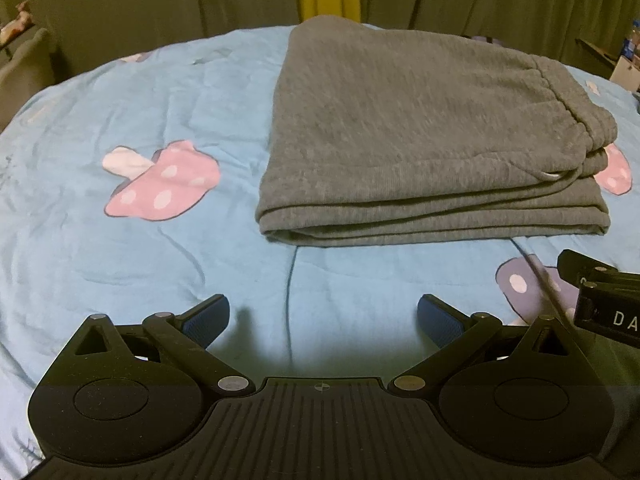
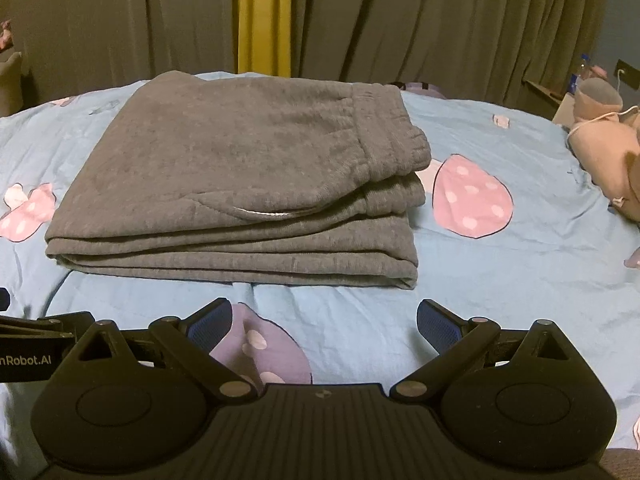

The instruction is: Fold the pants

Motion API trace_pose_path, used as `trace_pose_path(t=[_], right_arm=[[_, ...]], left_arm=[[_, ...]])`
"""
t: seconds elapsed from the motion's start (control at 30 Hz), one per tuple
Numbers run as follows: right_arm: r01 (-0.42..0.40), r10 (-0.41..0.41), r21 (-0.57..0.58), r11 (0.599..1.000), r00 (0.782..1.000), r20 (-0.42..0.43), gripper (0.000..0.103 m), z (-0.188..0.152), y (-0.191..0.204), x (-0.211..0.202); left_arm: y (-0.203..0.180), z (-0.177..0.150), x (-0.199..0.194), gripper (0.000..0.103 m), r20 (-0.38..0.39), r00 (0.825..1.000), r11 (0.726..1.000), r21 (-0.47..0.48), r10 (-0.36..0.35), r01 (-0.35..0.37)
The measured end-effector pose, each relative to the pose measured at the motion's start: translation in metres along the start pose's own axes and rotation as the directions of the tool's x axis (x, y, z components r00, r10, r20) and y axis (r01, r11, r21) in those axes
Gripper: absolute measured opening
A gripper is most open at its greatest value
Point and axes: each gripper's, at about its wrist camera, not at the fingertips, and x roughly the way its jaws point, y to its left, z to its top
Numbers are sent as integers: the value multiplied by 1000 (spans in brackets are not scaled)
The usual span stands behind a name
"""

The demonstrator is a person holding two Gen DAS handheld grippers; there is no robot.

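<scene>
One pair of grey pants sits folded into a chunky rectangle on the bed, several layers stacked, with the elastic waistband bunched along the 3 o'clock edge and a pocket opening showing a sliver of white lining near the front. Fabric looks like soft fleecy sweat material, slightly fuzzy, edges rounded rather than crisp. In the left view the pants lie at about 1 o'clock from the left gripper; in the right view they're at roughly 11 o'clock from the right gripper.

Both grippers hover just short of the front fold, not touching it. Jaws on each are spread wide with nothing between them, blue ribbed pads facing inward on black plastic arms. The right gripper's body pokes into the left view at 3 o'clock.

Underneath is a light blue quilt, a bit wrinkled, printed with pink mushrooms and a purple one. Olive curtains hang behind with a yellow strip between them. A pinkish plush thing lies at the quilt's 2 o'clock edge, well apart from the pants.
</scene>
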Motion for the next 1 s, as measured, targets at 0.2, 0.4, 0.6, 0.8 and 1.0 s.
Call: trace_pose_path(t=[0.2, 0.4, 0.6, 0.8, 1.0], right_arm=[[4, -4, -1, 1000, 1000, 17, 99, -1, -1, -4], [8, -8, -3, 1000, 1000, 23, 99, 0, -2, -5], [9, -9, 3, 1000, 1000, 19, 99, 0, -2, -4], [8, -9, 9, 1000, 1000, 19, 99, 0, -2, -5], [10, -10, 9, 1000, 1000, 20, 99, 0, -3, -4]], left_arm=[[3, 0, -2, 103, 13, 1000, 1000, -26, -12, 12], [5, 0, -2, 103, 10, 1000, 999, -51, -16, 17], [4, 0, 0, 103, 3, 1000, 998, -52, -18, 18], [3, 1, 2, 103, -2, 1000, 999, -45, -19, 19], [2, 1, 3, 103, -5, 1000, 999, -47, -15, 15]])
